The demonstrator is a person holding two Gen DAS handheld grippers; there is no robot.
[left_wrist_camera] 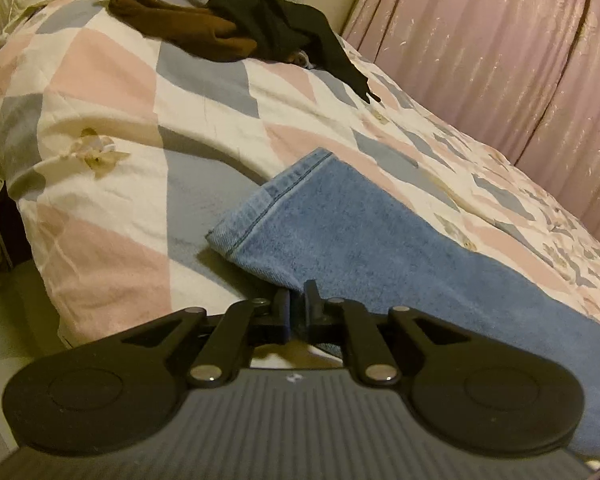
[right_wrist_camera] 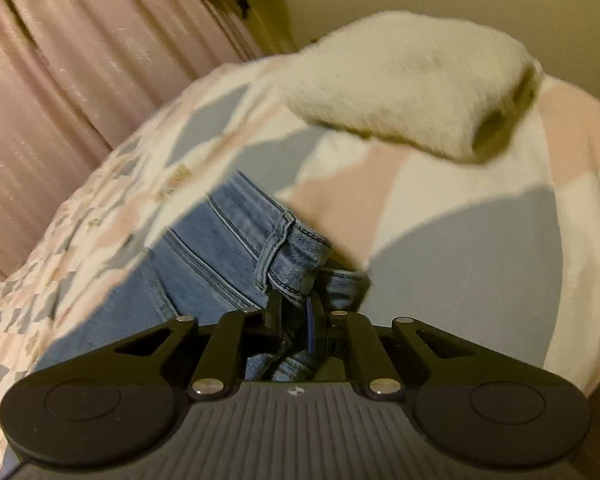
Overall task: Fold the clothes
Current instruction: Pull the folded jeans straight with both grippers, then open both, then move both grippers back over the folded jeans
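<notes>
I saw blue jeans [left_wrist_camera: 380, 248] lying across the patterned quilt [left_wrist_camera: 100, 92]; my left gripper [left_wrist_camera: 298, 300] pinched a leg edge, my right gripper [right_wrist_camera: 296, 312] clamped the waistband [right_wrist_camera: 296, 256].

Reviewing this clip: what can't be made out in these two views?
- Left wrist: the jeans run under the left tongs and off the right edge; their full layout is unseen.
- Left wrist: what kind of garments the brown clothing and black clothing are; bunched, far off.
- Right wrist: the cream item is motion-blurred.
</notes>
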